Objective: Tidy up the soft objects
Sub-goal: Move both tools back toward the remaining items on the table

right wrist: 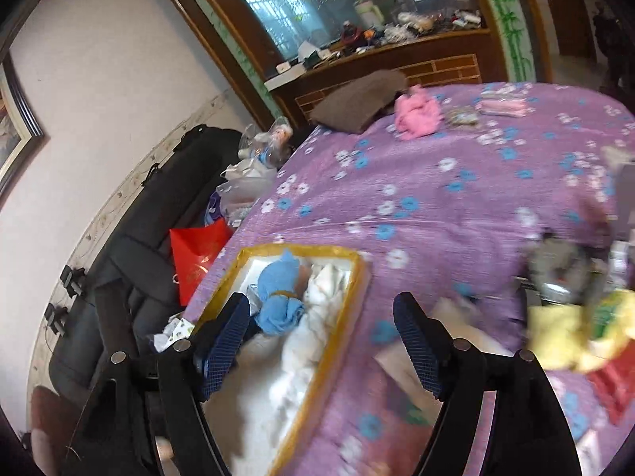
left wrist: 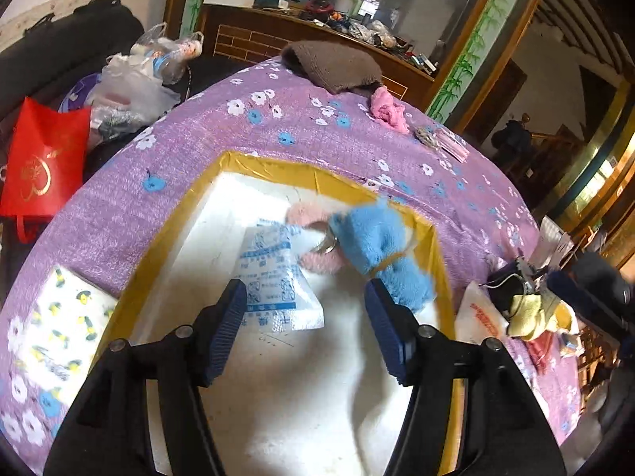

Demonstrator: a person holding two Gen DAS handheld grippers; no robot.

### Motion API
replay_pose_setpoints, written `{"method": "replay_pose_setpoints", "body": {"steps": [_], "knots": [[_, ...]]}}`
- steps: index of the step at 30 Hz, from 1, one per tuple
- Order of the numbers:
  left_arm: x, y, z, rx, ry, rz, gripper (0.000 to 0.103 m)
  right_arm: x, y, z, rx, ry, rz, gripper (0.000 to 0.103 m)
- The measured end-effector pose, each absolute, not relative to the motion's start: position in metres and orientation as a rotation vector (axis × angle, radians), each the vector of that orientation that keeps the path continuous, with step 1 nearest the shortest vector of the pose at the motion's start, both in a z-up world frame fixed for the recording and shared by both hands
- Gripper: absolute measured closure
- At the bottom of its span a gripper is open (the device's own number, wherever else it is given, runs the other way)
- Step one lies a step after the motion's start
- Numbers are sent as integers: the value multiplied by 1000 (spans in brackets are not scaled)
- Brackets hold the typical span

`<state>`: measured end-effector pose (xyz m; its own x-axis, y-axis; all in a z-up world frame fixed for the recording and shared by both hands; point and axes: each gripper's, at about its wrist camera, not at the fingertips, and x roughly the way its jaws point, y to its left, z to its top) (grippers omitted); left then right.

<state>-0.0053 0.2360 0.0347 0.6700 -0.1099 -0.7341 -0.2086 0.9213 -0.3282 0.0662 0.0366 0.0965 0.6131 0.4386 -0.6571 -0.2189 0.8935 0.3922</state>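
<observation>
A white foam box with a yellow taped rim sits on the purple flowered cover. Inside it lie a blue plush toy, a pink plush piece, a blue-printed plastic packet and white cloth. My left gripper hangs open over the box, with nothing pressed between its fingers; the blue plush lies just beyond its right finger. To the right of the box, my right gripper is open and empty above the box's edge and the cover.
A pink cloth and a brown cloth lie at the far edge. A yellow cloth sits among clutter on the right. A bee-print packet lies left of the box; a red bag stands beyond.
</observation>
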Motion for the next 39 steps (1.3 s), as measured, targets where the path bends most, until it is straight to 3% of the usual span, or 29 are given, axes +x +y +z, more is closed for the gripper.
{"method": "replay_pose_setpoints", "body": {"steps": [4,7,10,16,24,29,37,39], "knots": [[-24,231,75,-429,708,69,41,27,0,108,273,779,334,27],[-12,215,88,-390,714,41,30,-3,-26,105,302,772,321,26],[11,203,76,-350,839,64,32,-33,-56,102,324,770,288,26],[-41,149,113,-208,707,-21,30,-97,-139,85,344,757,117,23],[-58,62,88,-177,828,-206,31,-136,-203,48,490,839,13,23],[-67,36,68,-208,896,-252,31,-124,-197,43,467,936,99,23],[-78,66,79,-280,843,-178,31,-47,-153,24,629,1125,380,22],[-77,71,80,-296,845,-173,31,-26,-143,24,680,1090,478,24]]}}
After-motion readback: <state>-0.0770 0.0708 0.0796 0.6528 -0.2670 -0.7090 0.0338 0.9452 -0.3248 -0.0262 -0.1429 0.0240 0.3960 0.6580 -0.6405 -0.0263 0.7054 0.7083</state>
